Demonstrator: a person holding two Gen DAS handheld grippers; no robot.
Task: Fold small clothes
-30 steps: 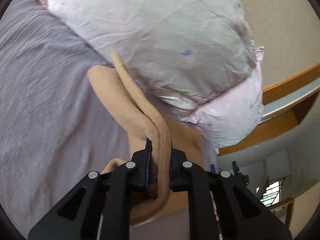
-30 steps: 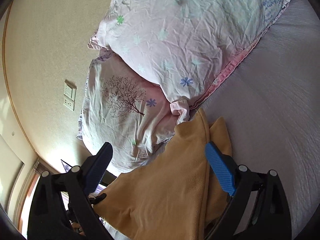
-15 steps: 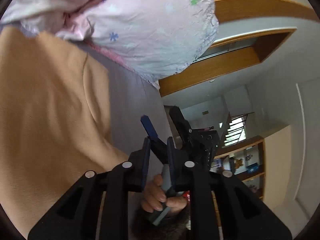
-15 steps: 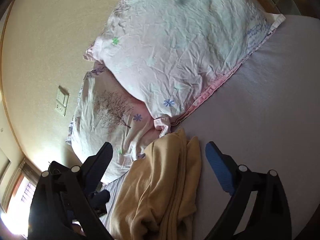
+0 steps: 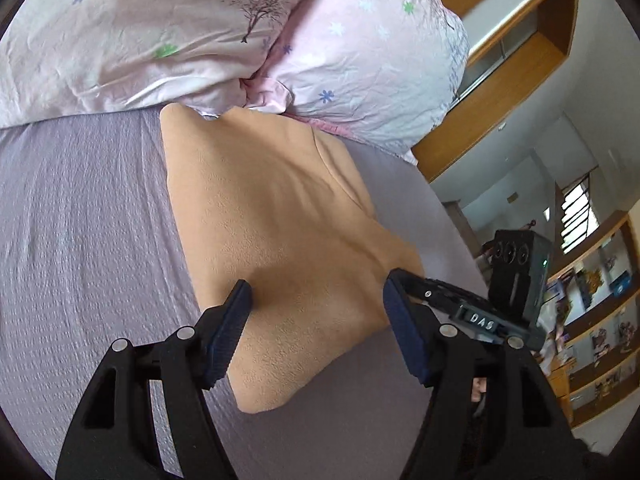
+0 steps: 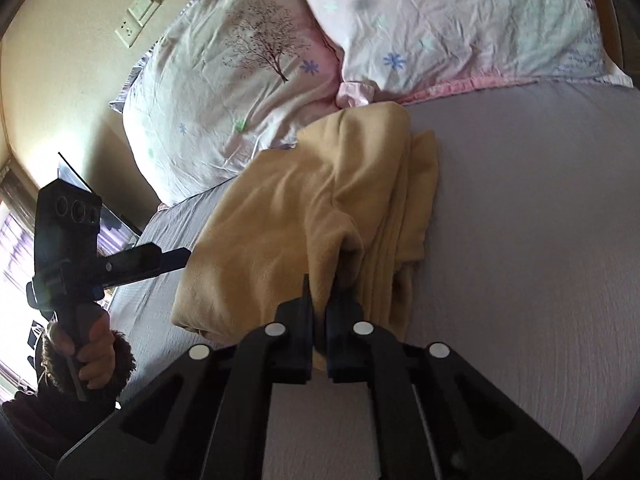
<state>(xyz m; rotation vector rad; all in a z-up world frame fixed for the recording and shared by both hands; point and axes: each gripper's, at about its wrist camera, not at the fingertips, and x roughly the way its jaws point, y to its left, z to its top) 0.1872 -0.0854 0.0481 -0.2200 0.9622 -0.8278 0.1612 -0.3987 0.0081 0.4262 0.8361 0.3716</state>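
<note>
left gripper (image 5: 316, 312) — spread wide above tan garment (image 5: 276, 216) | right gripper (image 6: 318, 304) — clamping its fold

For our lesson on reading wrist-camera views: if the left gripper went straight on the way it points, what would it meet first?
Most likely the tan garment: the open left gripper points at it, and it fills the gap between the jaws. Depth is unclear.
</note>
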